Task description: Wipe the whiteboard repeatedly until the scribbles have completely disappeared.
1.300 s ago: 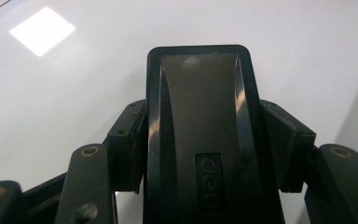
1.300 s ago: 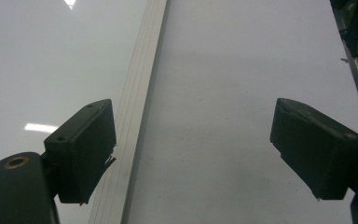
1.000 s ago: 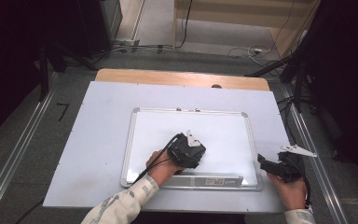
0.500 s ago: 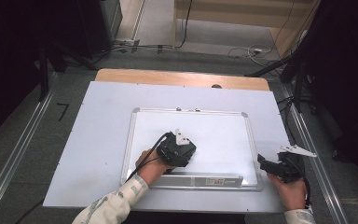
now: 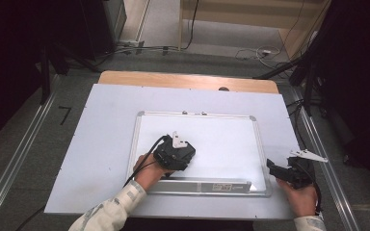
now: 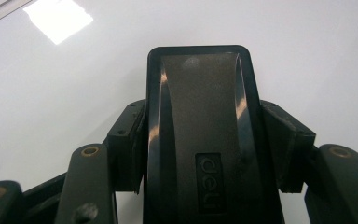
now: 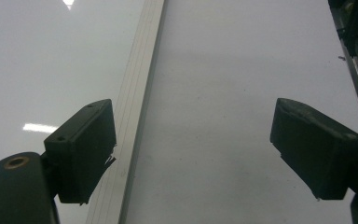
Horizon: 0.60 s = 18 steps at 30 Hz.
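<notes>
Your left gripper (image 5: pixel 174 155) is clamped on the whiteboard eraser (image 6: pixel 200 135), long axis along the jaws, near the whiteboard's (image 5: pixel 221 130) front-left corner; right gripper (image 5: pixel 286 171) gapes apart at its right edge.

The black eraser (image 6: pixel 200 140) ran off the bottom edge of the left gripper view, and in the high view the left gripper (image 5: pixel 174 155) hid it entirely

"deli" – on black eraser (image 6: pixel 200 140)
</notes>
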Tool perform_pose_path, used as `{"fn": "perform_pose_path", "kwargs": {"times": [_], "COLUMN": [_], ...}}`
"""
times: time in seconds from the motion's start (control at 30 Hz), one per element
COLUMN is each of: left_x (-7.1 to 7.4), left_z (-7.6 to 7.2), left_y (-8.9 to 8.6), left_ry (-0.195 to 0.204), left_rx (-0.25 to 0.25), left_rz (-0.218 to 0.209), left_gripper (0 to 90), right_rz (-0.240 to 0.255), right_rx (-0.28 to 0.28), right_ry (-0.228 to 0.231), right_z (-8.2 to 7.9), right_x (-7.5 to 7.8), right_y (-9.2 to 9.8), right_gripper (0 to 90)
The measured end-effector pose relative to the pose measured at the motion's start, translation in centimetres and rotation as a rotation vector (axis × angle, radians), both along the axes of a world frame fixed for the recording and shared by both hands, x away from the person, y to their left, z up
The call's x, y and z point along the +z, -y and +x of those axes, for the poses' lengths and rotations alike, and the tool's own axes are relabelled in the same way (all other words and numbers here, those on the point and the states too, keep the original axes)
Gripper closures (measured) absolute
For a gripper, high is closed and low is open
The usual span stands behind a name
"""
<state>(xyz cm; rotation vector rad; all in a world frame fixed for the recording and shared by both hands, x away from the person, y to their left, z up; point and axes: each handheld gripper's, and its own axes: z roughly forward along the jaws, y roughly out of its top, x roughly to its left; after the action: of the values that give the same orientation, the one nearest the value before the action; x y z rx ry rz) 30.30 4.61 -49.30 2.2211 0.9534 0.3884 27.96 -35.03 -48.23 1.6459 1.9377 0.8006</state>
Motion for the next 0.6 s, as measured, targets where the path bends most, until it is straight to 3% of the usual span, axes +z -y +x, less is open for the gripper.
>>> {"fn": "perform_pose_path", "kwargs": {"times": [0.3,0.43,0.6], "left_x": [0.1,0.1,0.7], "left_z": [0.2,0.1,0.1], "left_y": [-0.8,-1.0,-1.5], "left_ry": [-0.027,-0.020,-0.012], "left_rx": [0.032,0.057,0.102], "left_rz": [-0.043,-0.049,-0.101], "left_gripper": [40.1,40.1,40.1], "right_rz": [-0.002,-0.005,-0.003], "right_rx": [-0.007,-0.008,-0.005], "right_ry": [-0.006,-0.001,-0.001], "right_z": [0.3,0.3,0.2], "right_x": [-0.1,-0.1,-0.1], "right_y": [0.0,0.0,0.0], "right_gripper": [12.9,12.9,12.9]}}
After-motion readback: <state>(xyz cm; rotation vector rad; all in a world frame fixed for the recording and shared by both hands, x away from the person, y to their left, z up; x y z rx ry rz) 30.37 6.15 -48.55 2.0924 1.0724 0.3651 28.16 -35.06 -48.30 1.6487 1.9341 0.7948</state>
